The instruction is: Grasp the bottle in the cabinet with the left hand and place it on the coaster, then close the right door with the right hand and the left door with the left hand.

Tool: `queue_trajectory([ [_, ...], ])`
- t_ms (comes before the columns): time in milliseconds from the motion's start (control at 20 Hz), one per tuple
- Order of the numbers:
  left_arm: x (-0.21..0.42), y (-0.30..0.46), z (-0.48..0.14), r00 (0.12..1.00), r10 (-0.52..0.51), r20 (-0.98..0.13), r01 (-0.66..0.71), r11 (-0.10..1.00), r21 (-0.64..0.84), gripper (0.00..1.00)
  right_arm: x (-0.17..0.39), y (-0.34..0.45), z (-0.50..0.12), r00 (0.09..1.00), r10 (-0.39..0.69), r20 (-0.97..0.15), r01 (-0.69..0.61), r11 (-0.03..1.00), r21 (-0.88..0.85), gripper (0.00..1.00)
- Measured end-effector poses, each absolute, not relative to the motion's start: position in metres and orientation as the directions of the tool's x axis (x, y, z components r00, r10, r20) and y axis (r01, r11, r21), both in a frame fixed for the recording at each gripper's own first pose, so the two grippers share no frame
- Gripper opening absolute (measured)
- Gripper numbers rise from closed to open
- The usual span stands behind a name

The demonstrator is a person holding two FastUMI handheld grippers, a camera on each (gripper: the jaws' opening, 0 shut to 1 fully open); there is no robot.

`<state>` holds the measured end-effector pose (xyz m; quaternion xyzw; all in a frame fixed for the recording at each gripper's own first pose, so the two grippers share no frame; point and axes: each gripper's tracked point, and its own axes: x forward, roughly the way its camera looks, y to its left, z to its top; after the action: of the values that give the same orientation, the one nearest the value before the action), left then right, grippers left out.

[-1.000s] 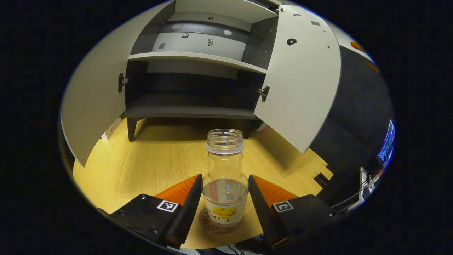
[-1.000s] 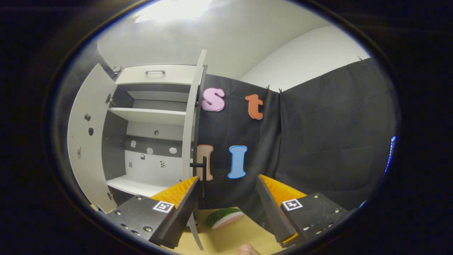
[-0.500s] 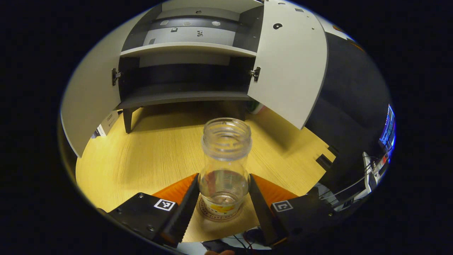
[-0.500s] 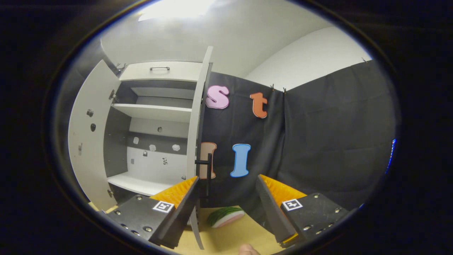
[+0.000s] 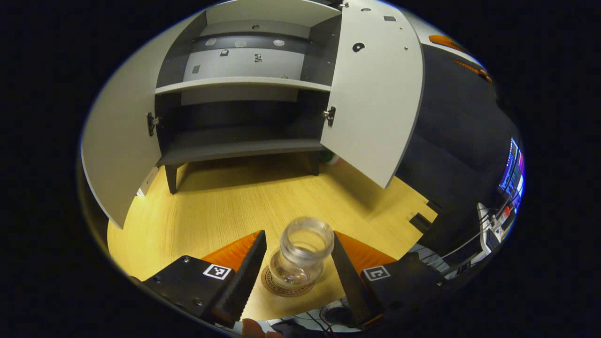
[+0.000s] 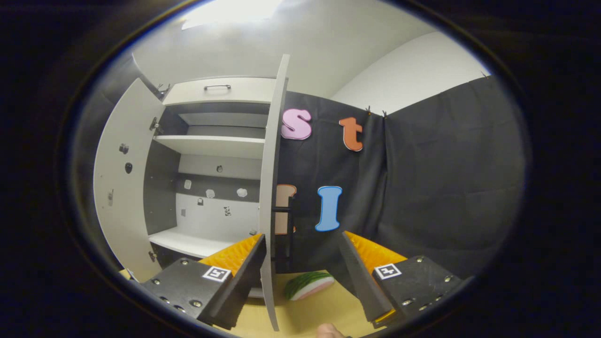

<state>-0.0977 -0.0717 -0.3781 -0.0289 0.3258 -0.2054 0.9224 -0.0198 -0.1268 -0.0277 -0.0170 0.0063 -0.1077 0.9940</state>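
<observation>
We are seeing the bottle (image 5: 303, 256) standing upright on the coaster (image 5: 286, 286), on the wooden table (image 5: 225, 206) before the cabinet (image 5: 244, 84). Our left gripper (image 5: 296, 277) is spreading wide around it, fingers apart from the glass. Our right gripper (image 6: 303, 277) is gaping wide, empty, by the right door (image 6: 272, 197); both doors are standing open.

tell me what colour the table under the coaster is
Light yellowish wood grain: the table under the coaster shows best in the left gripper view.
</observation>
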Motion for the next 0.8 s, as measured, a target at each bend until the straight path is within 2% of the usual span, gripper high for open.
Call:
queue_trajectory([
  [100, -0.093, -0.073, -0.359, 0.723, -0.406, -0.559, 0.369, 0.911, -0.184, 0.87, -0.018, -0.126, -0.031, 0.977, -0.213, -0.015, 0.213, 0.977, -0.029, 0.95],
  [350, -0.074, -0.075, -0.297, 0.793, -0.407, -0.453, 0.383, 0.912, -0.148, 0.87, -0.019, -0.127, -0.035, 0.976, -0.216, -0.027, 0.215, 0.976, -0.014, 0.93],
  [700, -0.031, -0.063, -0.191, 0.904, -0.343, -0.257, 0.331, 0.939, -0.09, 0.86, -0.017, -0.132, -0.032, 0.975, -0.223, -0.017, 0.223, 0.975, -0.009, 0.93],
  [750, -0.027, -0.06, -0.178, 0.915, -0.328, -0.237, 0.318, 0.945, -0.081, 0.88, -0.017, -0.133, -0.032, 0.974, -0.225, -0.016, 0.225, 0.974, -0.009, 0.93],
  [800, -0.022, -0.056, -0.166, 0.926, -0.309, -0.217, 0.299, 0.951, -0.076, 0.94, -0.017, -0.134, -0.032, 0.974, -0.226, -0.015, 0.226, 0.974, -0.009, 0.93],
])
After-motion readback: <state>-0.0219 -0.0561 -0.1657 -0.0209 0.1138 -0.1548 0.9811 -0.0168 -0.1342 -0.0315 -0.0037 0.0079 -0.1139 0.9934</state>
